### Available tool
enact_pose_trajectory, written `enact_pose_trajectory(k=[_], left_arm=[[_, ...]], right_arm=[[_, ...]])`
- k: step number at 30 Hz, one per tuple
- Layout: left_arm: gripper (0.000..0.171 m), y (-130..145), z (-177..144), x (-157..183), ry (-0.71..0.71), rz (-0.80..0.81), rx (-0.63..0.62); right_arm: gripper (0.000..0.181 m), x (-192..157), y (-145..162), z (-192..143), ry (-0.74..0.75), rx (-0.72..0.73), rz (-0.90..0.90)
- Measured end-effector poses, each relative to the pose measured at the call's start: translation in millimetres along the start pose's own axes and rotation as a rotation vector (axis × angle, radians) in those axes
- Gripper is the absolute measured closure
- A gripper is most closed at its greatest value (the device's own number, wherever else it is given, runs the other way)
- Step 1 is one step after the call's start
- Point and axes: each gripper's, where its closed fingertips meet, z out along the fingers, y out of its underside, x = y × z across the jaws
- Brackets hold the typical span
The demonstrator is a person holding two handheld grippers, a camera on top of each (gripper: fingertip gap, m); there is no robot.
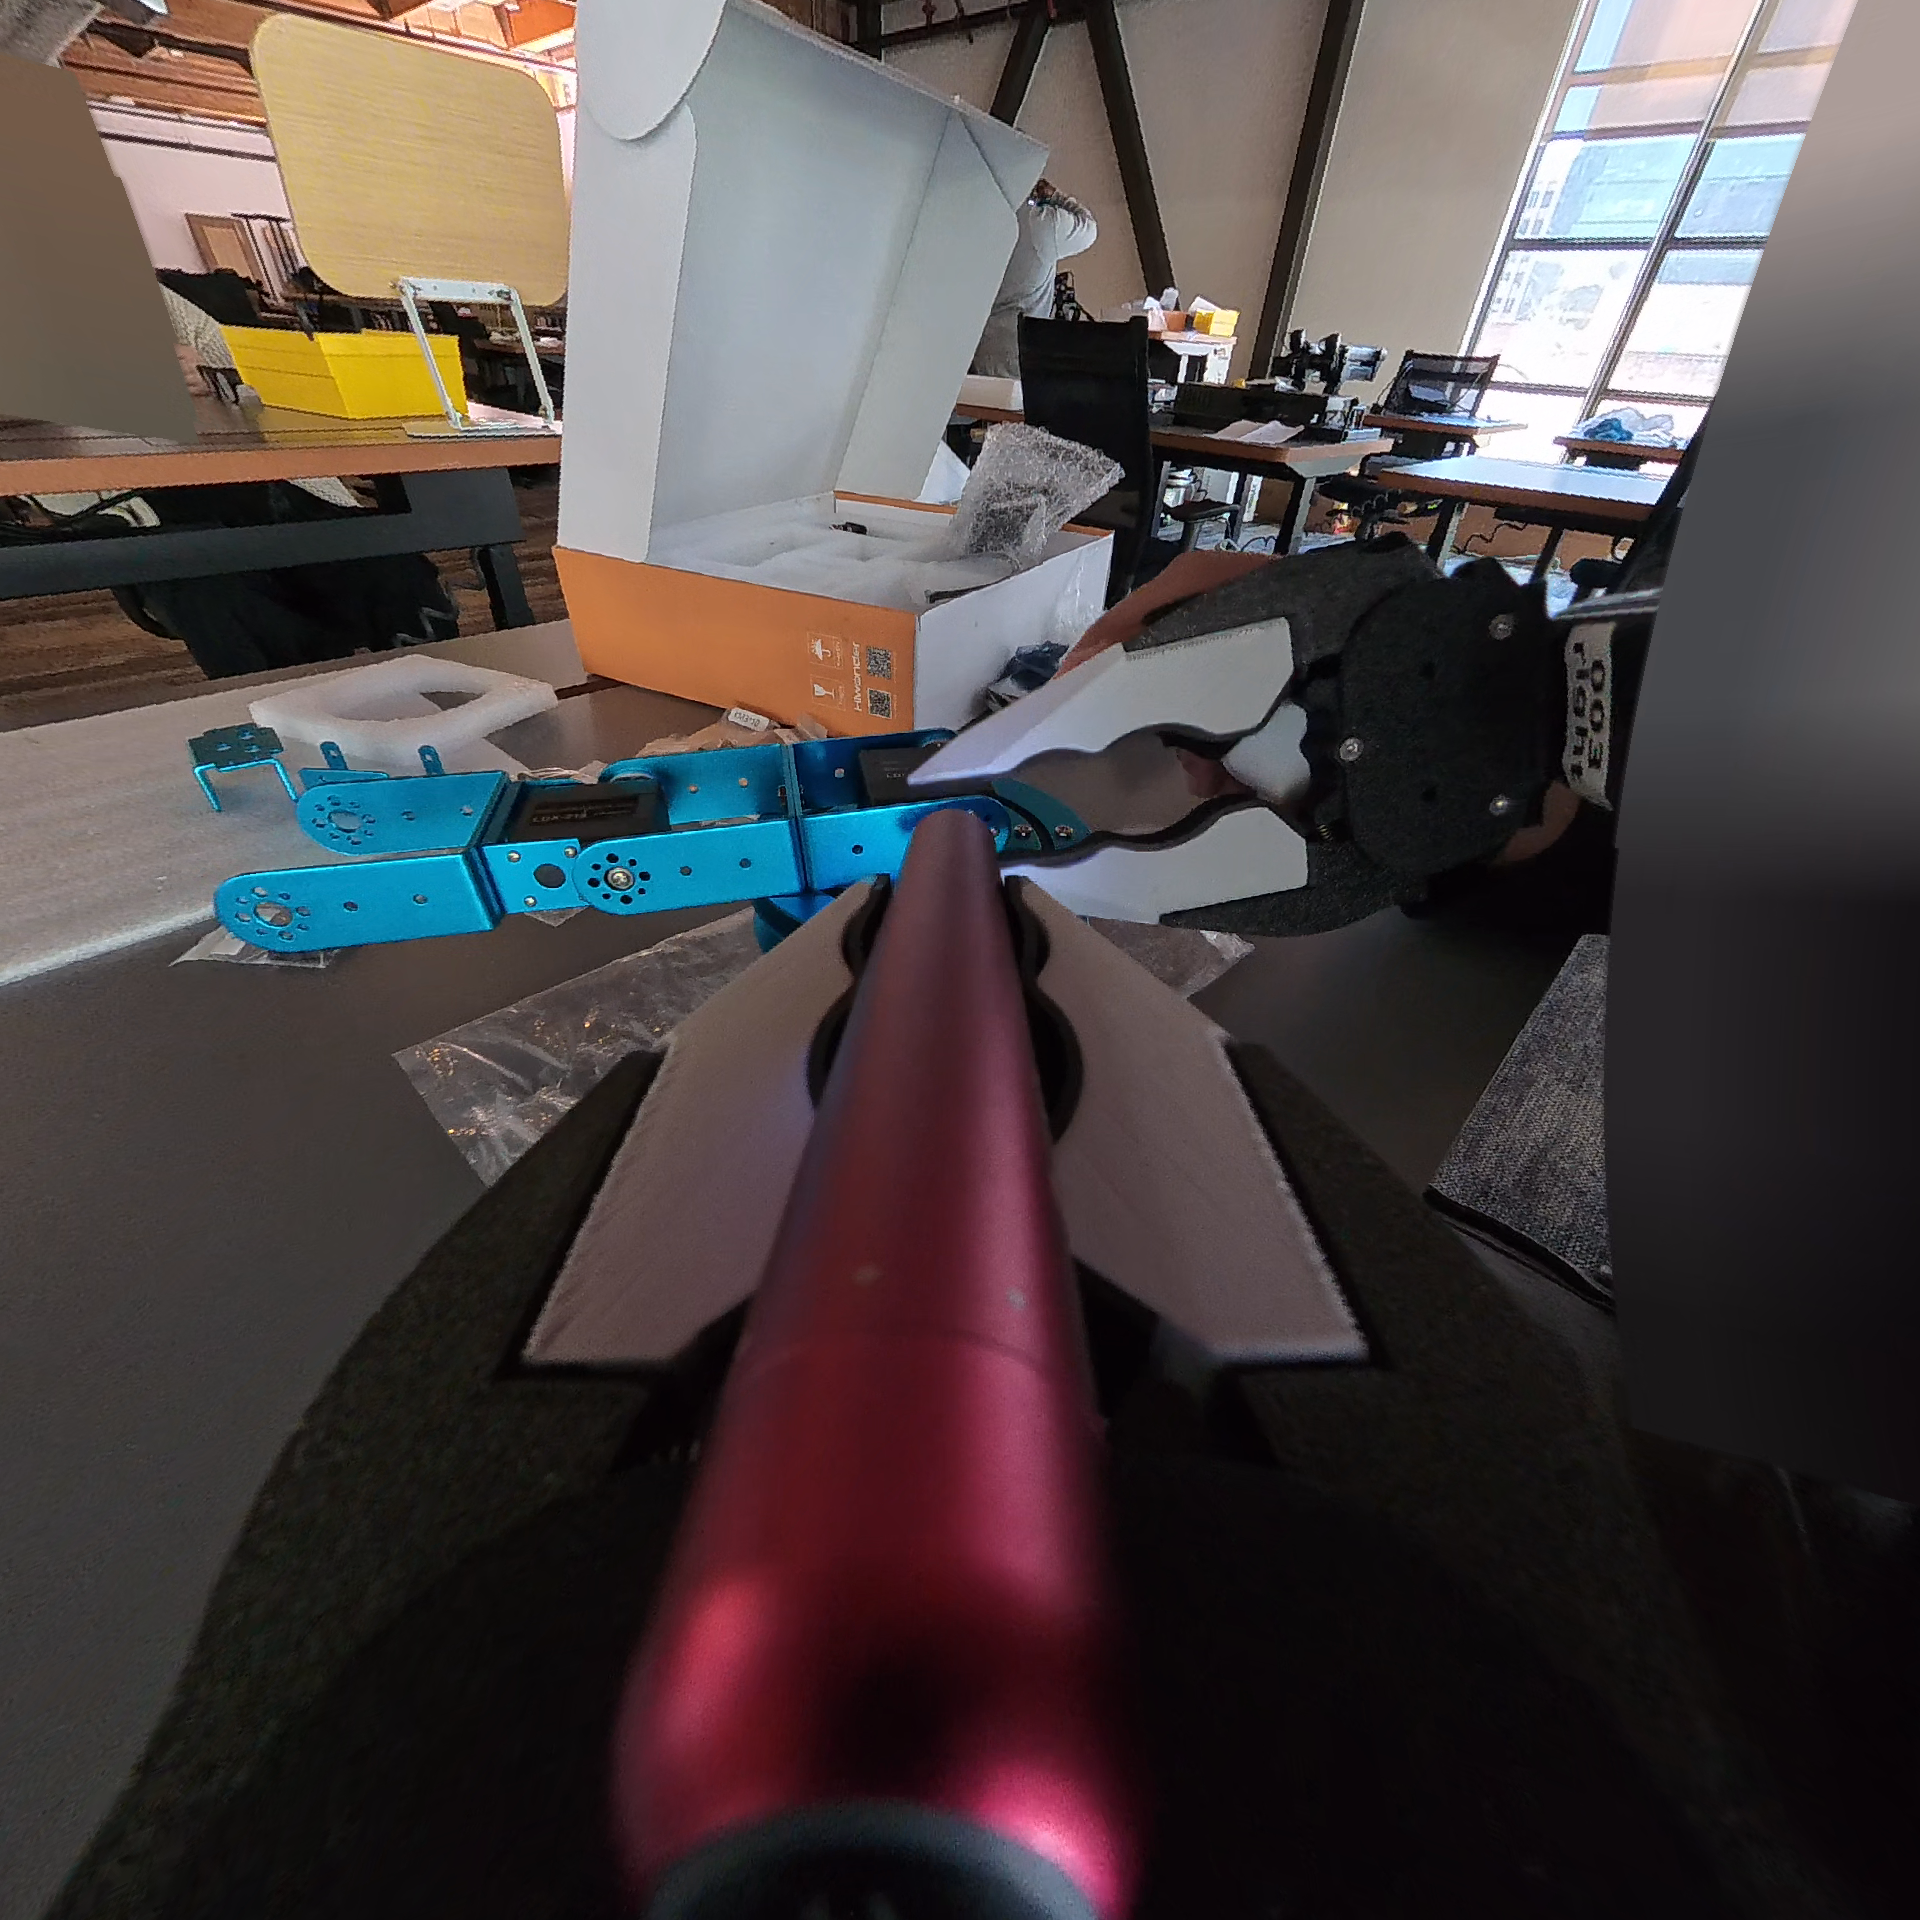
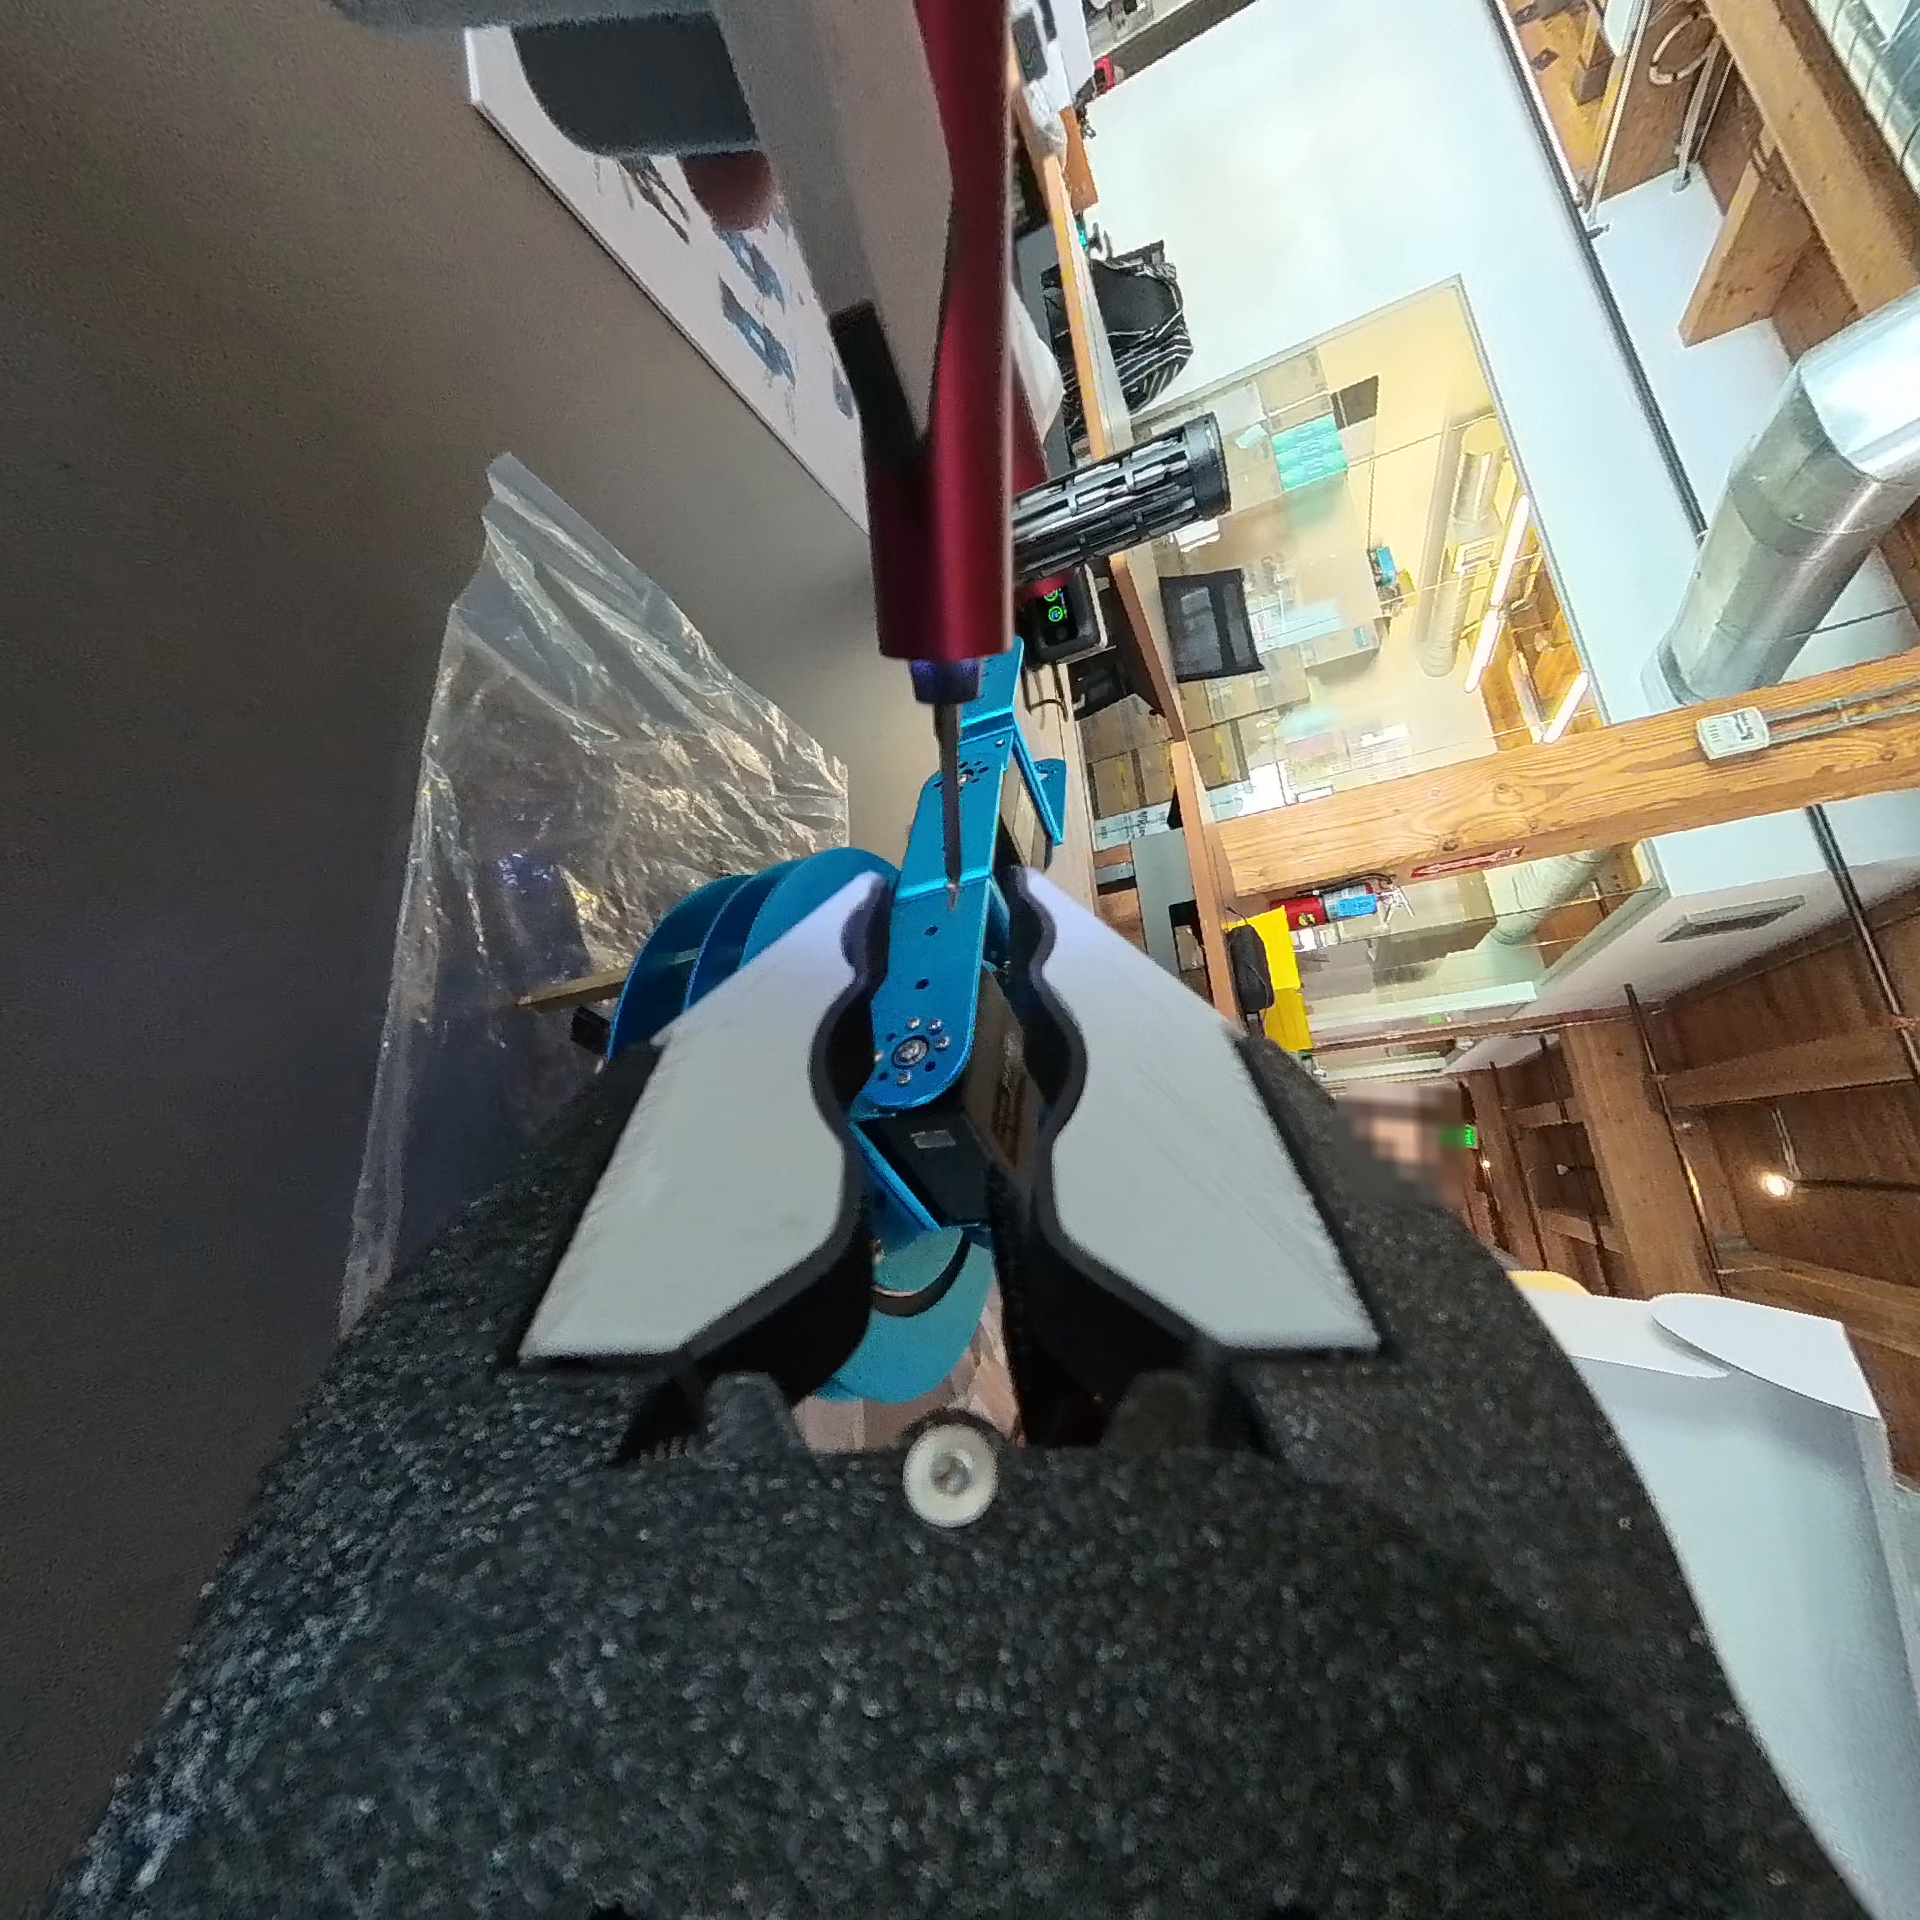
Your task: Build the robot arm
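Observation:
My left gripper (image 1: 945, 883) is shut on a red metal screwdriver (image 1: 914, 1247) that points forward at a blue metal robot arm (image 1: 644, 842) lying on the dark table (image 1: 208, 1195). In the right wrist view the screwdriver (image 2: 956, 416) comes down from the top and its thin bit touches the blue arm's bracket (image 2: 940, 935). My right gripper (image 2: 951, 894) is shut on the blue robot arm near its servo. It also shows in the left wrist view (image 1: 925, 831), clamping the arm's right end, turned on its side.
An open white and orange box (image 1: 831, 582) with foam inserts stands behind the arm. A white foam piece (image 1: 405, 701) and loose blue brackets (image 1: 239, 758) lie at the left. A clear plastic bag (image 1: 582, 1039) lies under the arm. A grey fabric item (image 1: 1538, 1122) is at the right. My hands' fingertips stand some 7 cm from each other.

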Motion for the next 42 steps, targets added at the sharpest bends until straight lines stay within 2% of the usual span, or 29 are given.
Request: enact_pose_trajectory(k=[4,6,10,12,15,16,18,21,24,25,26,29,32,36,42], left_arm=[[0.152,0,-2,-4,-0.009,-0.009,0.006],[0.151,3,-1,-9,-0.015,-0.03,0.006],[0.151,10,7,-14,-0.022,-0.104,0.003],[0.151,13,11,-11,-0.02,-0.115,0.003],[0.151,16,14,-7,-0.01,-0.127,0.002],[0.151,16,15,-5,-0.003,-0.133,0.003],[0.151,18,15,-2,0.007,-0.138,0.001],[0.151,19,16,-2,0.01,-0.139,0.009],[0.151,20,17,-4,0.009,-0.163,0.019],[0.151,21,18,-5,0.011,-0.171,0.019],[0.151,21,18,-4,0.017,-0.175,0.016],[0.151,20,18,-2,0.019,-0.174,0.023],[0.151,22,20,-4,0.012,-0.187,0.019],[0.152,20,21,-5,0.009,-0.211,0.038],[0.151,22,20,-4,-0.011,-0.267,0.05]], right_arm=[[0.141,5,3,-4,-0.016,0.019,0.04],[0.131,8,5,-10,-0.08,0.052,0.131],[0.114,19,30,-15,-0.222,0.037,0.508],[0.109,14,35,-17,-0.334,0.038,0.703],[0.103,2,38,-17,-0.471,0.026,0.884],[0.102,2,38,-17,-0.476,0.04,0.918],[0.115,3,37,-17,-0.474,0.06,0.951],[0.124,5,44,-13,-0.424,0.044,0.921],[0.124,5,44,-12,-0.411,0.042,0.903],[0.122,7,45,-12,-0.395,0.041,0.899],[0.112,12,45,-12,-0.368,0.051,0.894],[0.117,24,44,-16,-0.319,0.094,0.9],[0.105,11,57,-8,-0.358,0.004,0.91],[0.117,1,53,-6,-0.41,0.024,0.944],[0.117,0,54,-6,-0.412,0.033,0.923]])
